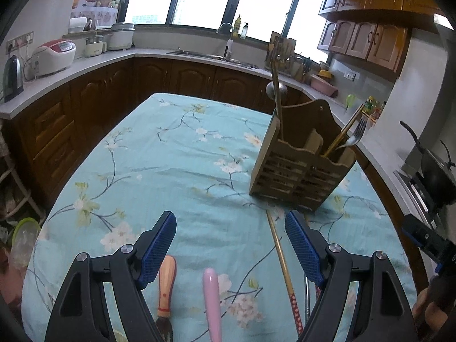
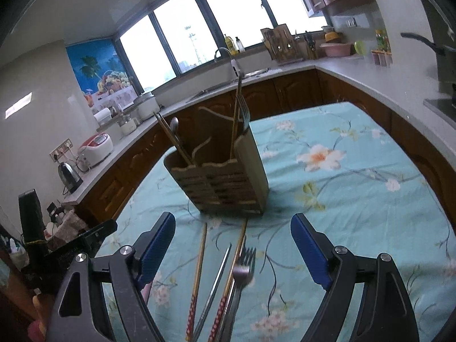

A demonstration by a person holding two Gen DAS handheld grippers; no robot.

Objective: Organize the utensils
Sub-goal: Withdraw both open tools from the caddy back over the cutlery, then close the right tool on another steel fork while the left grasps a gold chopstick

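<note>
Two grippers, left [image 1: 230, 245] and right [image 2: 232, 246], hang wide apart over a floral cloth [image 1: 171, 156], holding nothing. A wooden holder [image 2: 219, 182] stands ahead with chopsticks, a fork and a ladle inside. On the cloth lie two chopsticks [image 2: 198, 270], a fork [image 2: 242, 270], a pink handle [image 1: 212, 299] and a wooden handle [image 1: 166, 282].

The wooden caddy [image 1: 302, 168] stood as the one tall obstacle on the cloth-covered counter [image 1: 176, 154], its fork [image 1: 354, 135], ladle [image 1: 276, 88] and chopsticks [image 1: 342, 134] jutting above its rim. Left of it and beyond, the cloth lay bare and open to a pass. Nearer, loose chopsticks [image 2: 198, 268], a fork [image 2: 242, 270], a pink handle [image 1: 212, 302] and a wooden-handled utensil [image 1: 166, 285] cluttered the near edge
</note>
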